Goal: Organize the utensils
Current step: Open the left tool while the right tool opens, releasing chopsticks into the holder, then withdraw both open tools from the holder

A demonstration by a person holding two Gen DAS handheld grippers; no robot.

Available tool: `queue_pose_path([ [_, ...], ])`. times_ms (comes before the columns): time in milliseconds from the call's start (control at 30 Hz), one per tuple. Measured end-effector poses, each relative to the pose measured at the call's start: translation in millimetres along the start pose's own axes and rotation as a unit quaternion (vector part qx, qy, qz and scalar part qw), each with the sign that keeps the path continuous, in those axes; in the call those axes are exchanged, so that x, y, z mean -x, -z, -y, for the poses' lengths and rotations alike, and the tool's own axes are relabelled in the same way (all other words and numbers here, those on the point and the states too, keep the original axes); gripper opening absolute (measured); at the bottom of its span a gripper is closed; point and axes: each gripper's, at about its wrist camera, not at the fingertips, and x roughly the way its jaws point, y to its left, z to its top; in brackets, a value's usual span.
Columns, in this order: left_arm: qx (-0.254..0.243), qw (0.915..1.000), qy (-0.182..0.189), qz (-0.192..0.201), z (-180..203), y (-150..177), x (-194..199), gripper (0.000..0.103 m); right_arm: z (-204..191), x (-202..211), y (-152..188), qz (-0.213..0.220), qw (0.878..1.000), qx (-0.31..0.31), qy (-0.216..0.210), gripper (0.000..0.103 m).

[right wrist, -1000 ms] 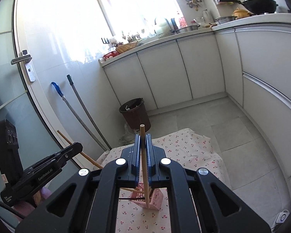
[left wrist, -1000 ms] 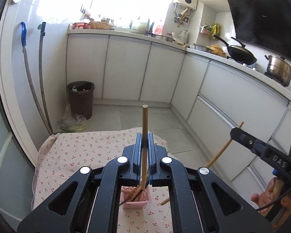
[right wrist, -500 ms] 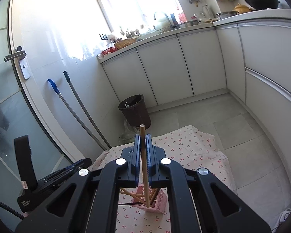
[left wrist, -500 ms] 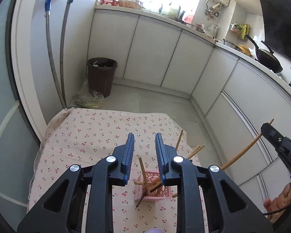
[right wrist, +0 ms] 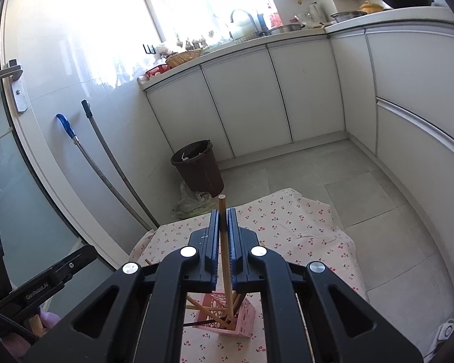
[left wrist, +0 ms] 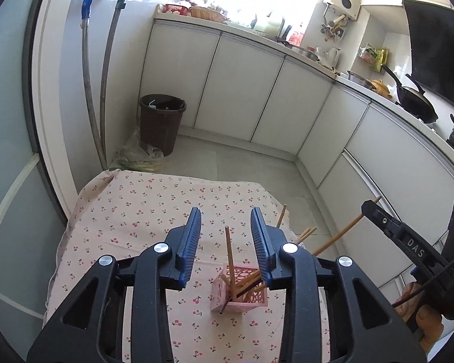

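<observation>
- Both grippers hang over a table draped in a cherry-print cloth, each pointing down at a slant toward a small pink lattice basket that stands on the cloth near its close edge
- Left gripper: its blue-padded jaws are spreading apart; a wooden chopstick shows between them, touching neither pad, its lower end down in the basket and its top leaning a little away from upright
- Right gripper: jaws pressed together on another wooden chopstick; the stick's blunt top pokes out above the fingertips and its lower end reaches down into the basket
- In the left wrist view the right gripper comes in from the right edge, its chopstick slanting from the fingertips down toward the basket, with part of the person's hand under the handle
- More chopsticks already sit in the basket, fanned out and leaning over its far right rim; a thin dark stick juts out at the basket's lower left corner
- Beyond the far edge of the table, a brown waste bin stands on the tiled floor by the white cabinets, with a crumpled plastic bag beside it and two long handles leaning on the wall to its left
- A black wok sits on the counter at the right
</observation>
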Motion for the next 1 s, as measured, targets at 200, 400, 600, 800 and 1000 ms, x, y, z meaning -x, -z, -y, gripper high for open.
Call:
queue_pose_path([
  [200, -0.001, 1.0, -0.002, -0.007, -5, 4, -4, 0.033, -3, -23, 16, -0.026, 1.0, -0.004, -0.006, 0.006],
  [400, -0.015, 0.9997, 0.001, -0.017, 1, 18, -1, 0.033, -10, -20, 33, -0.052, 0.999, 0.016, 0.0, 0.007],
  [600, -0.049, 0.9976, 0.005, -0.049, 19, 50, -1, 0.033, -2, -2, 55, -0.091, 0.996, 0.007, 0.003, 0.007],
  [800, -0.082, 0.9919, 0.013, -0.096, 36, 90, -12, 0.033, 15, 20, 89, -0.12, 0.992, 0.021, 0.041, 0.007],
  [1000, -0.101, 0.9831, 0.015, -0.152, 49, 123, -35, 0.037, 42, 37, 122, -0.152, 0.985, 0.011, 0.075, 0.01],
])
